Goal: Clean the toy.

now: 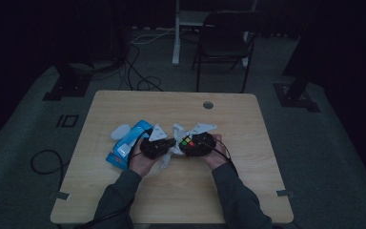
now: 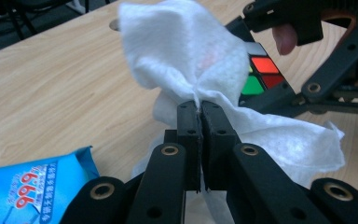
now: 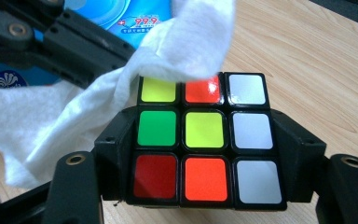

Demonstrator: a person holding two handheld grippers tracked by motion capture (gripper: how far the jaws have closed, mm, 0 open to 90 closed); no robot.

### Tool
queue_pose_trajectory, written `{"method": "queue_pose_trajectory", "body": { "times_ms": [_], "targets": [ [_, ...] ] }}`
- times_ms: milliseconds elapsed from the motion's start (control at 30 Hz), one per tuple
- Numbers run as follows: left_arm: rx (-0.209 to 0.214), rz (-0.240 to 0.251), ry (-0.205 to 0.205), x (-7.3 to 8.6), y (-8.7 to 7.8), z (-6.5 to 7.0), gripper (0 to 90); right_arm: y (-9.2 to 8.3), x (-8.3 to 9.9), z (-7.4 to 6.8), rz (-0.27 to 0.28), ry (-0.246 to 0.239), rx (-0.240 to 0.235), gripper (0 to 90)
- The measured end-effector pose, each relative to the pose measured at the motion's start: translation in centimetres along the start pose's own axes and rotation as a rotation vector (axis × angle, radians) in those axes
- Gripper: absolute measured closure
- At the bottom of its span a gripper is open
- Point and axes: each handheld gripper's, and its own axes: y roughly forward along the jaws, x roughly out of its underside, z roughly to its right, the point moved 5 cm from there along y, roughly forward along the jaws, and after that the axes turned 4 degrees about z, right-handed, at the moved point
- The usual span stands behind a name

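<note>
Both forearms came in from the near edge of the worktop [image 1: 181, 200] and met at its middle, the hands turned inward so the two grippers faced each other, almost touching. The left gripper [image 2: 198, 108] had its fingers pressed together on a white wipe [image 2: 186, 51], pinching a gathered fold of it; the cloth fanned upward past the tips and trailed loose to the right. The right gripper [image 3: 205, 140] had its fingers clamped on the two sides of a colour cube [image 3: 205, 140], held above the worktop with one face toward its own camera.

The high view gave the whole pose, with the person's left hand [image 1: 140, 162] and right hand [image 1: 214, 157] cupped under the tools, and a blue wipe packet [image 1: 126, 145] lying flat just left of the left hand, but it was dim. The left gripper view showed the pinch itself, a corner of the cube behind the wipe, and a fingertip [image 2: 284, 39] of the other hand. The right gripper view showed the wipe draped over the cube's top edge, covering part of the far row of tiles, with the packet behind
</note>
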Motion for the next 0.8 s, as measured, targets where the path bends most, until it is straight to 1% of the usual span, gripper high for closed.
{"method": "queue_pose_trajectory", "body": {
  "times_ms": [67,200,267,300,367,500,533,633,800],
  "targets": [
    [0.007,-0.002,-0.001,0.2,0.1,0.1,88.1,0.0,0.0,0.0,0.001,0.004,0.002,33.9],
    [0.012,-0.037,0.022,0.8,0.5,0.4,88.0,0.0,-0.1,0.1,0.009,0.017,0.003,33.9],
    [0.012,-0.058,0.025,1.2,0.9,0.5,88.1,-0.1,-0.2,0.1,0.013,0.019,0.005,34.0],
    [0.012,-0.058,0.025,1.2,0.9,0.5,88.1,-0.1,-0.2,0.1,0.013,0.019,0.005,34.0],
    [0.022,-0.072,0.024,1.7,1.4,0.8,88.0,-0.2,-0.3,0.2,0.02,0.025,0.006,33.9],
    [0.031,-0.074,0.028,1.8,1.8,1.2,88.0,-0.2,-0.4,0.3,0.023,0.029,0.013,34.0],
    [0.04,-0.07,0.027,1.7,1.8,1.5,88.0,-0.2,-0.5,0.3,0.022,0.033,0.014,34.0],
    [0.049,-0.069,0.037,1.7,1.9,1.9,88.0,0.0,-0.5,0.3,0.014,0.037,0.019,34.0],
    [0.063,-0.055,0.031,1.6,2.0,2.6,88.0,0.1,-0.5,0.3,0.013,0.059,0.022,33.9]
  ]
}}
